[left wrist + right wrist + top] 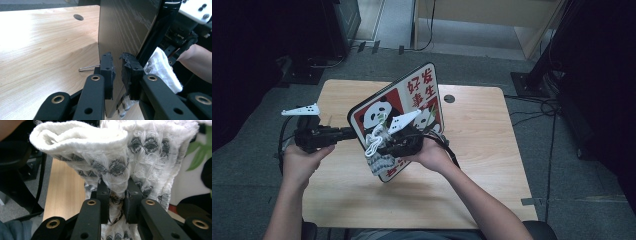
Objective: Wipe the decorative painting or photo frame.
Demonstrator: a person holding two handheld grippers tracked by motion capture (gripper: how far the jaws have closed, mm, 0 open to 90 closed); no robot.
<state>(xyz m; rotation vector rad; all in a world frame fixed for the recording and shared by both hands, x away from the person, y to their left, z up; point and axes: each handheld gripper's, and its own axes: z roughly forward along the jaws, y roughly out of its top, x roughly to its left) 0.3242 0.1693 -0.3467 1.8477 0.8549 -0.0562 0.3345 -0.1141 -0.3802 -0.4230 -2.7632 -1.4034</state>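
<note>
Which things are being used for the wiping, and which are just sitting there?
In use:
- panda board, clamped at its edge by the left gripper
- white patterned cloth, pinched in the right gripper, against the board's face

Just there:
- thin metal pin on the wooden table

One panda board [412, 95], one white patterned cloth [379, 162], two tongs, left [343, 133] and right [384, 150], one tabletop [482, 150]

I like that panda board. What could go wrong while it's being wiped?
The left gripper pinches only the edge of the tilted board, so a push from the cloth might twist it loose, and it could drop on the table. The cloth might also slip from the right gripper.
</note>
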